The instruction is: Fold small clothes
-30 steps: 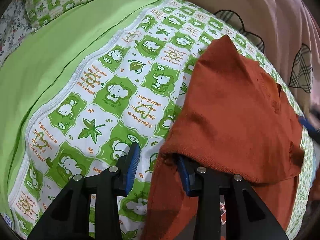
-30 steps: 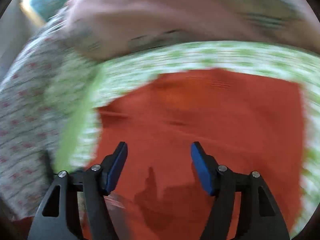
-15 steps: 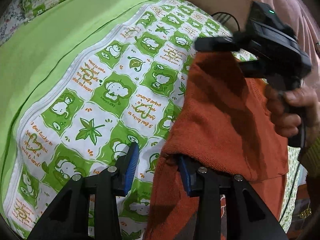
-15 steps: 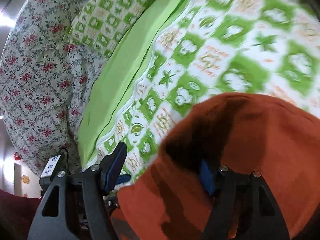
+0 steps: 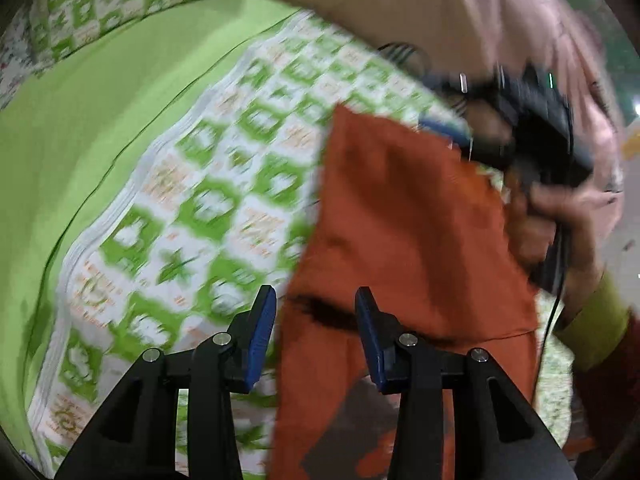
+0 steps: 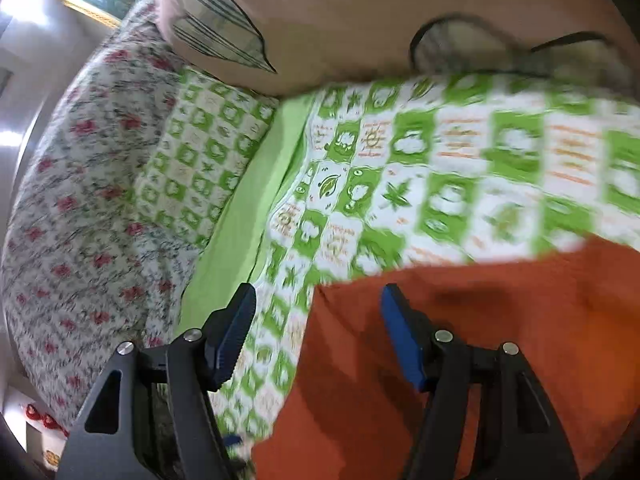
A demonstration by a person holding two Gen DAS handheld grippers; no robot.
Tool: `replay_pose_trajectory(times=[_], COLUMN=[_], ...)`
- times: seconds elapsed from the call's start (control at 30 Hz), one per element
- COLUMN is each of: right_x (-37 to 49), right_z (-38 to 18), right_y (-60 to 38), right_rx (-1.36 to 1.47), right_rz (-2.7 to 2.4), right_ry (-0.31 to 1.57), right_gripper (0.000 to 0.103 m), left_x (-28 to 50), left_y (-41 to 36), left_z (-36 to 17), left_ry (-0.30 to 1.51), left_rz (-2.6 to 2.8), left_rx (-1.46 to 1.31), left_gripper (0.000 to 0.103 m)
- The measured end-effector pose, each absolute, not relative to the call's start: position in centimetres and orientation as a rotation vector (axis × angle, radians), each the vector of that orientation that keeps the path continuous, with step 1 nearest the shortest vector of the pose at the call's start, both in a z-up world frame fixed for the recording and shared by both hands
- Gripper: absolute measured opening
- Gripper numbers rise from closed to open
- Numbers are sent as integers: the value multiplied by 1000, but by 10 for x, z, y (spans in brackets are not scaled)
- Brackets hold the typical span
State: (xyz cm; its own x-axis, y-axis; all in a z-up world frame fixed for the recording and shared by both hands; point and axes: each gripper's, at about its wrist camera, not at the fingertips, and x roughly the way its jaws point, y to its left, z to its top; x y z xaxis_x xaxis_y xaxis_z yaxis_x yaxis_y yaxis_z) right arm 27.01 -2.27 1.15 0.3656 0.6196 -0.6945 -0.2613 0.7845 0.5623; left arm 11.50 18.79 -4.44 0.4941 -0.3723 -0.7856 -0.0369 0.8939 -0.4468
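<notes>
An orange garment [image 5: 404,232] lies on a bed, over a quilt [image 5: 208,200] printed in green and white squares. A plain green sheet [image 5: 80,120] runs along the quilt's edge, and a floral cover [image 6: 76,216] and a pink blanket [image 6: 360,12] lie beyond. The left tool [image 5: 316,332] stands open with the garment's edge between its fingers, gripping nothing. The right tool [image 6: 318,334] is also open, held over the garment's corner. Both views are blurred.
</notes>
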Motion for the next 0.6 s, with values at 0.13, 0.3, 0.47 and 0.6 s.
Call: replay_pose_trajectory(times=[0.13, 0.3, 0.47, 0.6], right_x=[216, 147, 103, 76], right_z=[15, -8, -18, 0], right_y=[-50, -112, -191, -228], right_rx=[365, 333, 250, 296], right_rz=[547, 309, -50, -161], right_ry=[1066, 1113, 1111, 1054], right_gripper=[63, 54, 42, 36], left_x=[132, 145, 138, 122], left_y=[156, 134, 140, 142], left_z=[-33, -64, -84, -67], left_ry=[1014, 1085, 1137, 1138], left_rz=[-304, -320, -281, -248], left_rx=[-401, -358, -326, -296], left_gripper=[41, 41, 31, 43])
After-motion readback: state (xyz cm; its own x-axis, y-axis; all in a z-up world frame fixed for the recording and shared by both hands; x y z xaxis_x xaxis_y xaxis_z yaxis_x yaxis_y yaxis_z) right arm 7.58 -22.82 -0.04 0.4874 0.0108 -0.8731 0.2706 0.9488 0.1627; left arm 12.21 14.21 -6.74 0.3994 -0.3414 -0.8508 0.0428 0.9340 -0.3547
